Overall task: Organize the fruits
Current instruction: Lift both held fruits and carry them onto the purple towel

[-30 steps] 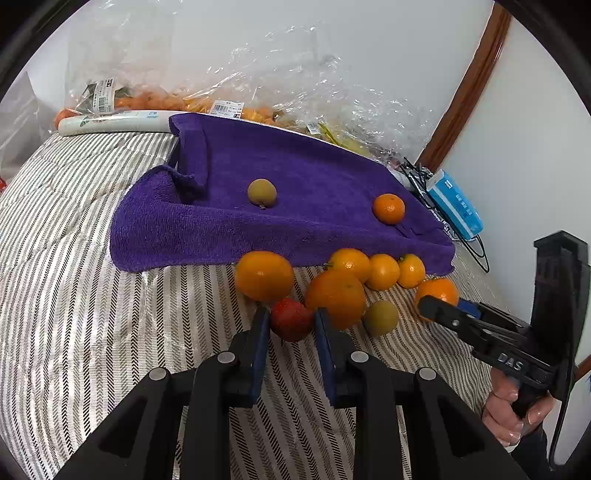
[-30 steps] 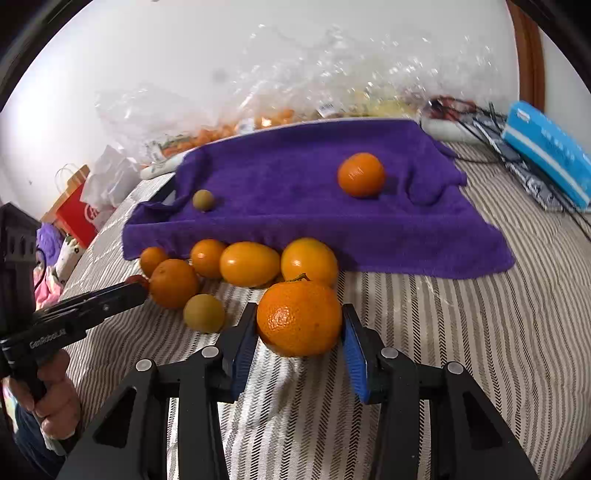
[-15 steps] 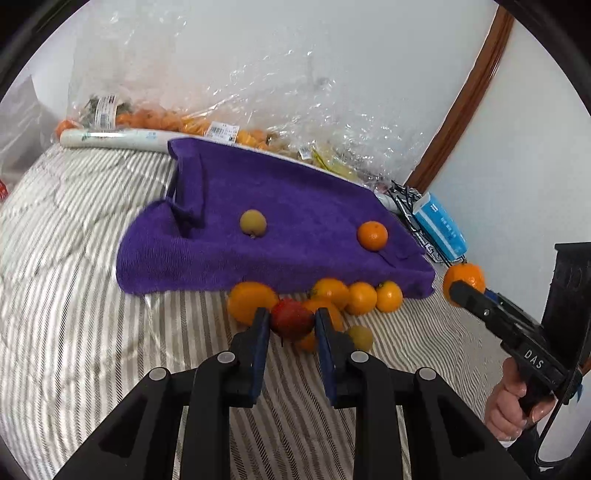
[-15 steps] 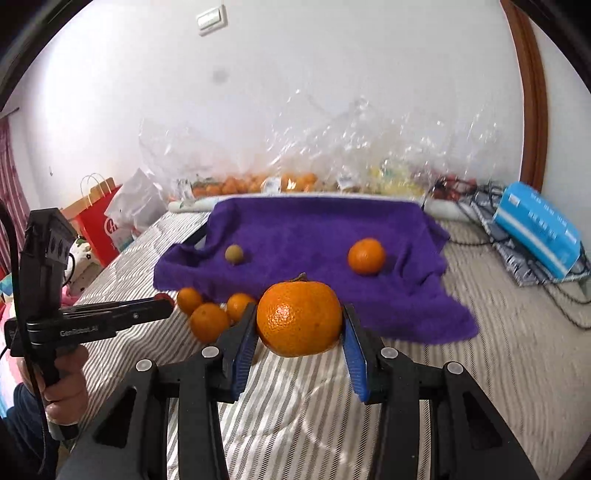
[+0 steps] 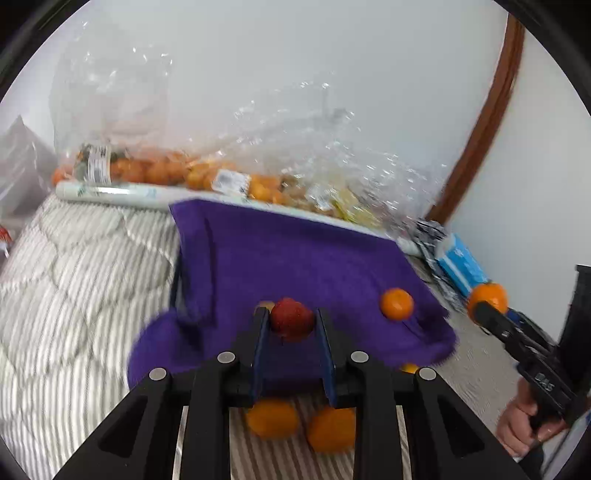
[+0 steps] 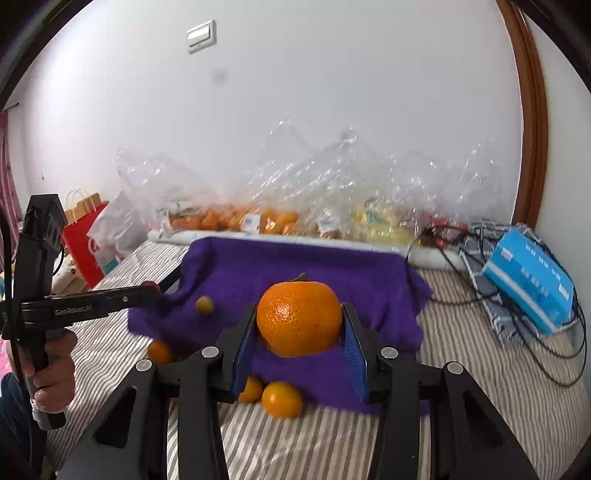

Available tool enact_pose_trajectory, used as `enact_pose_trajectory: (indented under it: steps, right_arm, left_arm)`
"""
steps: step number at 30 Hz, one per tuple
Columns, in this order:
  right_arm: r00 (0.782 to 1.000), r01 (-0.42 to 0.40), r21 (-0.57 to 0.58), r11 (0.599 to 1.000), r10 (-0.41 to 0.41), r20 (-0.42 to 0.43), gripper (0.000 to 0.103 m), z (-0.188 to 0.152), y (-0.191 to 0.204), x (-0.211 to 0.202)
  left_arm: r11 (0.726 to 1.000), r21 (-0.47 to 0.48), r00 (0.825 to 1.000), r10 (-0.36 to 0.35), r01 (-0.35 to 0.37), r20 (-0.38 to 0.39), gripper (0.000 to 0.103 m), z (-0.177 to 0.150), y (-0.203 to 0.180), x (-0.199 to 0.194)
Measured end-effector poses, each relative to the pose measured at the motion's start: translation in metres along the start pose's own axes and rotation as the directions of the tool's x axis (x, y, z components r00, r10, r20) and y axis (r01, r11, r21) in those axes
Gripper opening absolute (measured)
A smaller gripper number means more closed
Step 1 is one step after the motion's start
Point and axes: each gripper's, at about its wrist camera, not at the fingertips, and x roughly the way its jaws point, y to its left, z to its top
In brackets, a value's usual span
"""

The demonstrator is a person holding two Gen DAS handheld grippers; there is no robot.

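The left tongs [image 5: 291,320] are clamped on a red fruit [image 5: 291,318], held above the purple towel [image 5: 295,258] on the striped bed [image 6: 480,369]. The right tongs [image 6: 300,332] are clamped on a large orange [image 6: 299,318], also raised over the towel. Clear plastic bags [image 6: 258,206] along the wall contain orange fruits [image 6: 236,218].

You're in a home bedroom: striped quilted bedding [image 6: 461,350] underneath, white wall w/ light switch [image 6: 201,36], wooden door frame [image 6: 532,110], shopping bags [image 6: 83,240] by the bed, tissue pack [image 6: 528,277] nearby.

fuzzy purple towel [image 6: 369,280], crinkly glossy plastic bags [image 6: 332,177]
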Motion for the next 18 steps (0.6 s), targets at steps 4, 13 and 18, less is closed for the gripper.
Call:
enact_pose_trajectory:
  steps: [4, 13, 18]
  right_arm:
    - [1.0, -0.002, 0.033, 0.999, 0.002, -0.01, 0.044, 0.003, -0.01, 0.017]
    - [0.992, -0.005, 0.088, 0.996, 0.016, -0.124, 0.044, -0.017, -0.029, 0.06]
    - [0.986, 0.004, 0.133, 0.991, 0.019, -0.167, 0.044, -0.022, -0.04, 0.071]
  left_arm:
    - [0.999, 0.002, 0.999, 0.045, -0.045, 0.009, 0.024, 0.007, 0.006, 0.017]
    - [0.992, -0.003, 0.992, 0.124, -0.124, 0.001, 0.024, -0.004, 0.024, 0.032]
    - [0.99, -0.036, 0.99, 0.139, -0.139, 0.002, 0.024, -0.004, 0.031, 0.036]
